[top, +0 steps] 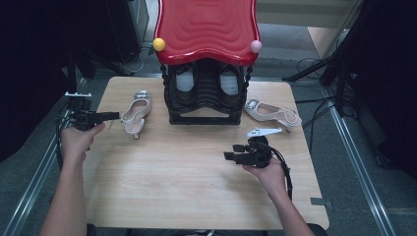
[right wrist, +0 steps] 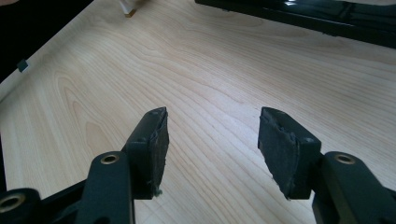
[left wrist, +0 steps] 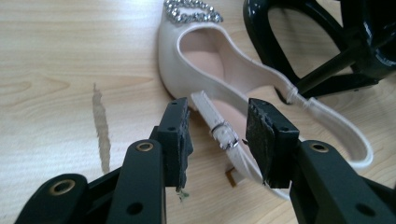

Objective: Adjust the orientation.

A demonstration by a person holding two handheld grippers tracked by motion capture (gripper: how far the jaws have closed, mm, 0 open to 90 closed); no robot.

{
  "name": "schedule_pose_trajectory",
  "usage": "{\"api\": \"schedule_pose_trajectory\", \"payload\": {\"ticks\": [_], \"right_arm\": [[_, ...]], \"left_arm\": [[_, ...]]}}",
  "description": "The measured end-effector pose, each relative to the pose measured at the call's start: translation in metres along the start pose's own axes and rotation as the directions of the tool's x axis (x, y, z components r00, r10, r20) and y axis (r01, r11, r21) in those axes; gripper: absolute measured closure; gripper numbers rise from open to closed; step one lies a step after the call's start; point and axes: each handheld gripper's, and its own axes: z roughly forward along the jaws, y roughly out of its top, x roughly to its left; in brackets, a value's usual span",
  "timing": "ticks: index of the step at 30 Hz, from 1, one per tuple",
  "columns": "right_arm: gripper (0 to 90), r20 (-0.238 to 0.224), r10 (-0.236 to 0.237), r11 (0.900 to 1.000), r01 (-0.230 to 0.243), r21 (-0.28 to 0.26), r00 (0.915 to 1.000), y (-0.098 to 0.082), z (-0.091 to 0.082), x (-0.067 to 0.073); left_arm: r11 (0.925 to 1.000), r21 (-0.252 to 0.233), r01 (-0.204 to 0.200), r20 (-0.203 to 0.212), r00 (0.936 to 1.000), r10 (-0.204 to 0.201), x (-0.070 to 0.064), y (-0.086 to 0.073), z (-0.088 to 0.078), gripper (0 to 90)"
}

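Room: dark all around, with black stands and cables on a grey floor.
Table (top: pixel 196 187): light wood, with a bare middle.
Writing: no words or brand names could be read on anything.
Rack (top: pixel 206 101): one black shoe rack stood at the far middle of the table, with a wavy red top (top: pixel 206 29).
Balls: two small balls sat on the red top's front corners, one yellow (top: pixel 159 44) and one pink (top: pixel 255 46).
Inside the rack: two pale shoes (top: pixel 186 81) seemed to sit side by side in it, but they were dim and hard to make out.
Shoes on the table: two cream heeled shoes, each with a shiny sparkly clasp on the toe.
Left shoe (top: pixel 136 113): it lay on the table just left of the rack, toe pointing away from the person and heel toward the person. In the left gripper view its thin strap (left wrist: pixel 219 128) with a little buckle lay between the two pads.
Right shoe (top: pixel 273 114): it lay on the table just right of the rack, well apart from the left shoe.
Left gripper (top: pixel 110 116): a hand held it at the left edge of the table, pointing at the left shoe's heel. Its jaws stood apart and the pads (left wrist: pixel 180 140) did not press on the shoe.
Right gripper (top: pixel 233 152): a hand held it over the bare wood, near the person and in front of the right shoe. Its jaws stood wide apart with nothing between them, as the right gripper view showed.
Hands: two, one on each gripper.
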Motion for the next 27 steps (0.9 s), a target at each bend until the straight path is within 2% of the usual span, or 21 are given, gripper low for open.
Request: {"api": "schedule_pose_trajectory", "payload": {"ticks": [5, 7, 12, 15, 21, 23, 27], "right_arm": [[44.0, 0.015, 0.017, 1.000, -0.017, -0.008, 0.9997, -0.005, -0.006, -0.001], [44.0, 0.022, 0.020, 1.000, -0.020, -0.004, 0.9996, -0.006, -0.007, -0.001], [43.9, 0.031, 0.022, 1.000, -0.022, -0.009, 0.9993, -0.009, -0.010, -0.001], [43.9, 0.039, 0.030, 1.000, -0.030, -0.010, 0.9988, -0.012, -0.013, -0.002], [43.7, 0.051, 0.044, 0.999, -0.043, -0.016, 0.9977, -0.017, -0.019, -0.002], [43.7, 0.054, 0.048, 0.999, -0.048, -0.018, 0.9974, -0.018, -0.020, -0.002], [43.7, 0.061, 0.053, 0.998, -0.052, -0.020, 0.9967, -0.020, -0.023, -0.003]], "left_arm": [[1.0000, -0.008, 0.005, 0.004, 1.0000, -0.005, -0.003, 0.009, 0.004, 59.7], [0.9999, -0.014, -0.009, -0.013, 0.9999, 0.009, -0.006, 0.012, 0.008, 60.4], [0.9997, -0.018, -0.020, -0.013, 0.9997, 0.019, -0.012, 0.017, 0.016, 60.8], [0.9997, 0.003, -0.022, -0.019, 0.9996, 0.022, -0.013, 0.020, 0.023, 60.5], [0.9995, 0.031, -0.007, -0.036, 0.9993, 0.008, -0.007, 0.019, 0.039, 59.6], [0.9993, 0.036, 0.006, -0.025, 0.9997, -0.005, -0.003, 0.019, 0.042, 58.9], [0.9993, 0.032, 0.017, -0.036, 0.9992, -0.016, 0.001, 0.018, 0.049, 59.7]]}}
